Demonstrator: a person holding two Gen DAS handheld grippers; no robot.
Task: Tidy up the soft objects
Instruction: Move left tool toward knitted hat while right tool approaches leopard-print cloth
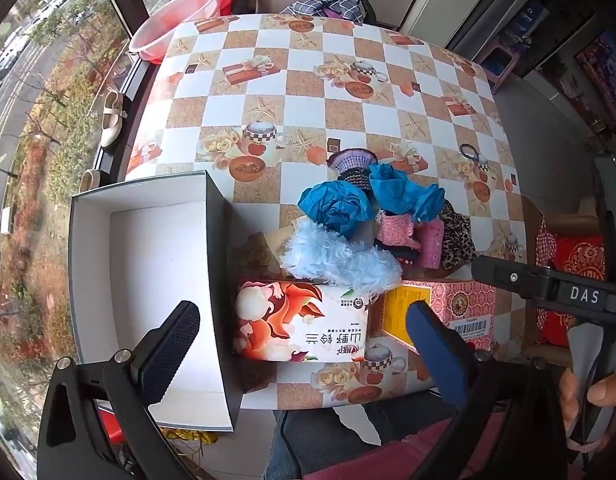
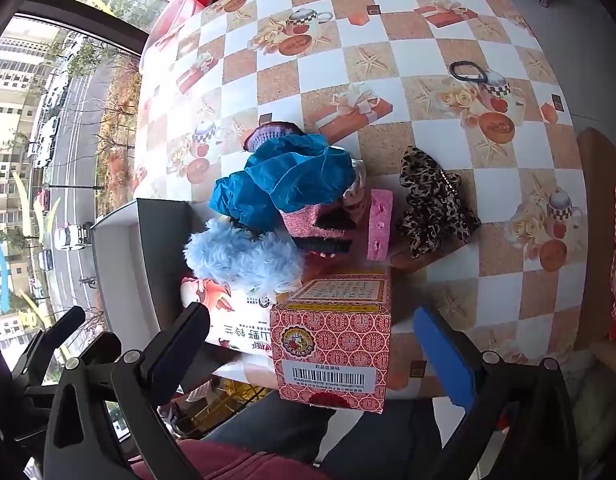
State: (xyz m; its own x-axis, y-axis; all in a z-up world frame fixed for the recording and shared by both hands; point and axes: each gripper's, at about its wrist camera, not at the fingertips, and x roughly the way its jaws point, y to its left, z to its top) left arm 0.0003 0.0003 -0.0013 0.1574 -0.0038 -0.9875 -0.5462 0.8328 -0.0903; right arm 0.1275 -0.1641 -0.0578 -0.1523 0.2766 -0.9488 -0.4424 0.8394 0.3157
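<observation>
A pile of soft things lies mid-table: a fluffy light-blue piece (image 1: 339,258) (image 2: 244,258), two crumpled blue cloths (image 1: 333,202) (image 2: 292,178), pink sponge pieces (image 1: 395,230) (image 2: 379,226), a leopard-print scrunchie (image 1: 455,236) (image 2: 431,206) and a purple knitted item (image 1: 351,160) (image 2: 268,134). An empty white open box (image 1: 156,280) (image 2: 120,264) stands at the left. My left gripper (image 1: 304,344) is open above the tissue pack (image 1: 300,320). My right gripper (image 2: 311,344) is open over the red carton (image 2: 335,336), holding nothing.
A black hair tie (image 2: 467,70) lies far right on the checkered tablecloth (image 1: 308,80). A pink basin (image 1: 176,20) sits by the window beyond the table's far left corner. A chair with red fabric (image 1: 575,264) stands at the right. The near table edge is just below the grippers.
</observation>
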